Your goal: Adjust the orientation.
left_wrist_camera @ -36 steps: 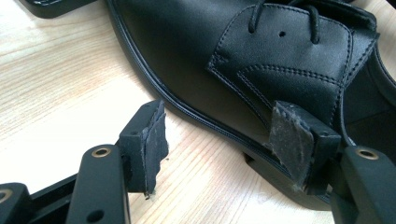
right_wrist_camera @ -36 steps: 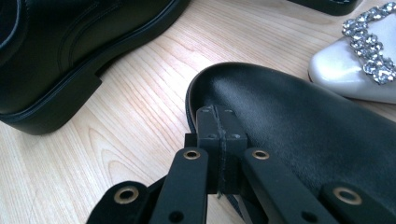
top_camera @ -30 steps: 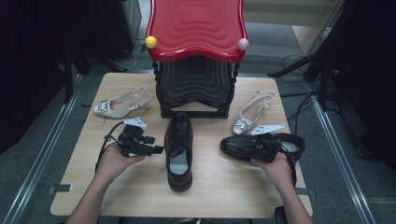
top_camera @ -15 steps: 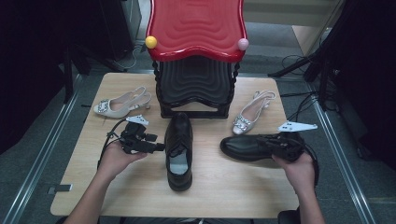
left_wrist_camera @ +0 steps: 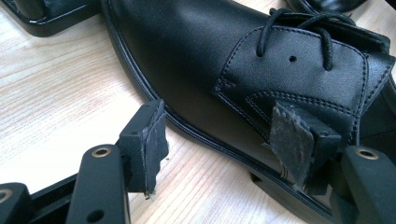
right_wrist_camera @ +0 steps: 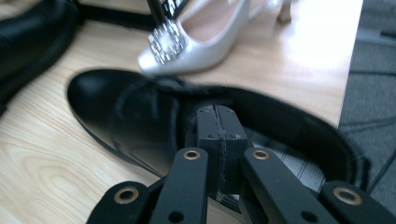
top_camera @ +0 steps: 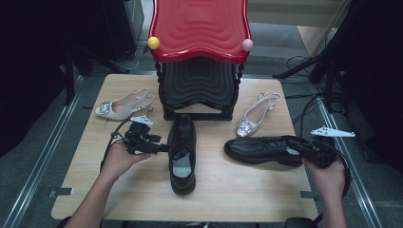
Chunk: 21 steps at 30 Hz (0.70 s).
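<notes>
Two bare forearms entering from the bottom edge of the high view, each hand wrapped around a black two-jaw gripper with trailing cable. Left hand (top_camera: 119,159) at lower left of centre, palm up and fingers curled under the left gripper (top_camera: 159,147), aimed level toward frame right. Jaws parted wide in the left gripper view, worn pads (left_wrist_camera: 152,140) facing each other across a broad gap. Right hand (top_camera: 328,173) at the lower right, near the frame's right side, right gripper (top_camera: 297,148) aimed toward frame left. Jaws pressed flat together in the right gripper view (right_wrist_camera: 218,135), pads meeting with no gap.
</notes>
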Motion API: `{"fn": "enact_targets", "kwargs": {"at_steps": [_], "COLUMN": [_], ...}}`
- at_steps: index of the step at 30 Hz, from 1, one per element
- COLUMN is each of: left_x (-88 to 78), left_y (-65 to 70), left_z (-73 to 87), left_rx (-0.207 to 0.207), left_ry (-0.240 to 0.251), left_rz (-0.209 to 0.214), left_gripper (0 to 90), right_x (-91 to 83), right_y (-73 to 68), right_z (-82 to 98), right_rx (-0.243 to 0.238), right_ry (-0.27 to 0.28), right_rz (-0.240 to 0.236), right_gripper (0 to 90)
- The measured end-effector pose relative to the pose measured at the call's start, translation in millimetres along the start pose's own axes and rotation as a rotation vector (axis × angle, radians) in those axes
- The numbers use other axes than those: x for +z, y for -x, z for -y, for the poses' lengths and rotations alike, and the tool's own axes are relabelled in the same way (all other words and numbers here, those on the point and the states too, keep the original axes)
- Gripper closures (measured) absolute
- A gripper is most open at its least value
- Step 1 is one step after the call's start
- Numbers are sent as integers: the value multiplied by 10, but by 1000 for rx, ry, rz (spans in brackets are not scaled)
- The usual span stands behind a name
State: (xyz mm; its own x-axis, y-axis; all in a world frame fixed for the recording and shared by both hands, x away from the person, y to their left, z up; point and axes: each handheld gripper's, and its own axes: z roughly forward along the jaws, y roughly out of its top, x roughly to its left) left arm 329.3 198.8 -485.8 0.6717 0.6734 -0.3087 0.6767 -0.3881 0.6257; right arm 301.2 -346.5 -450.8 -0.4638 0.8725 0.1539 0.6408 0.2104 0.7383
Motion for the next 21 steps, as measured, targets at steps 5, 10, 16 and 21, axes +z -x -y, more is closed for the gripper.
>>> {"fn": "enact_targets", "kwargs": {"at_steps": [5, 10, 16, 21], "left_x": [-11, -12, -23, -23], "left_y": [-5, -12, -16, -28], "left_z": [1, 3, 0, -4], "left_rx": [0, -4, -7, -7], "left_ry": [3, 6, 12, 12], "left_rz": [0, 1, 0, 5], "left_gripper": [369, 368, 369, 369], "right_x": [185, 147, 128, 149], "right_y": [-35, -83, -203, -370], "right_z": [44, 50, 67, 92], "right_rx": [-19, -23, -35, -56], "right_ry": [-74, -73, -99, -124], "right_rz": [8, -4, -53, -113], "right_gripper": [900, 900, 900, 900]}}
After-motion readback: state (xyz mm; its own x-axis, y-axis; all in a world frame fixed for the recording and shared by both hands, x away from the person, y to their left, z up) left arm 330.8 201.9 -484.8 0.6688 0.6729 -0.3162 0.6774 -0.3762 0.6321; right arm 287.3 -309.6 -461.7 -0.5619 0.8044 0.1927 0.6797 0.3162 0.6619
